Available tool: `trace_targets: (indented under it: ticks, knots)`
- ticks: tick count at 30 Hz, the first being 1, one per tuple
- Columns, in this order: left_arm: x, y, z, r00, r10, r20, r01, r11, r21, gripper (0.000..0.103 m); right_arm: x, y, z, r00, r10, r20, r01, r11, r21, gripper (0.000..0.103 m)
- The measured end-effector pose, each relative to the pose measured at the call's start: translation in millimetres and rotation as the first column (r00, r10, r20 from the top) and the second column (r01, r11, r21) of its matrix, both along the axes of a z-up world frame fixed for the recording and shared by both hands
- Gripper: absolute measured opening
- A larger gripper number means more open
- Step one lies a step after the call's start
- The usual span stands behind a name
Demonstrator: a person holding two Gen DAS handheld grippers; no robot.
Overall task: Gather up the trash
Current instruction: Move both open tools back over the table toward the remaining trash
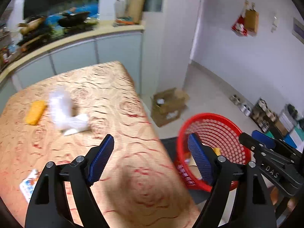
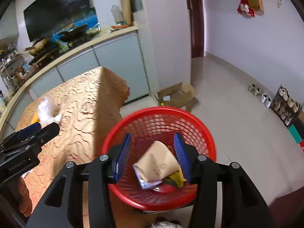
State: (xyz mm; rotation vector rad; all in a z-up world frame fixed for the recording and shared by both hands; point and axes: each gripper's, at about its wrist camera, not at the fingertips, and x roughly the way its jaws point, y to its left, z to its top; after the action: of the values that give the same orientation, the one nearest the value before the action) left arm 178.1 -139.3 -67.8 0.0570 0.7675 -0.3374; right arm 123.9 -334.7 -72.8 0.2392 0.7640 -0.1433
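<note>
In the right wrist view my right gripper (image 2: 153, 135) stands open right above the red mesh basket (image 2: 159, 110). A brown paper cup (image 2: 157, 161) shows between the fingers, low in the basket, with neither pad pressing on it. Beside it are a silvery wrapper (image 2: 144, 182) and a yellow-green scrap (image 2: 176, 178). My left gripper (image 1: 150, 137) is open and empty over the table's near right edge. On the table (image 1: 114, 87) lie a crumpled white plastic bag (image 1: 64, 112), a yellow packet (image 1: 36, 115) and a printed wrapper (image 1: 28, 186).
The basket (image 1: 209, 115) stands on a dark seat beside the table's right edge. An open cardboard box (image 1: 167, 106) sits on the floor by the cabinets (image 1: 117, 51). Shoes and a rack (image 2: 285, 102) line the right wall. A light tiled floor (image 2: 237, 114) stretches between them.
</note>
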Motion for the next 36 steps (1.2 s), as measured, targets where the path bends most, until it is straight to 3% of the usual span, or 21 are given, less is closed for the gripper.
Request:
trace_targets:
  ticks: [12, 23, 36]
  knots:
    - [-17, 106, 36, 0.973, 0.211, 0.098, -0.211, 0.977, -0.015, 0.086, 8, 76, 35, 0.99, 0.102, 0.097, -0.1, 0.995, -0.019, 0.06]
    - [-23, 201, 52, 0.924, 0.361, 0.123, -0.36, 0.932, -0.032, 0.086, 29, 162, 57, 0.966, 0.227, 0.125, -0.223, 0.974, -0.044, 0.06]
    - [-17, 280, 48, 0.879, 0.464, 0.108, -0.463, 0.886, -0.04, 0.086, 52, 248, 60, 0.936, 0.336, 0.105, -0.329, 0.941, -0.077, 0.06]
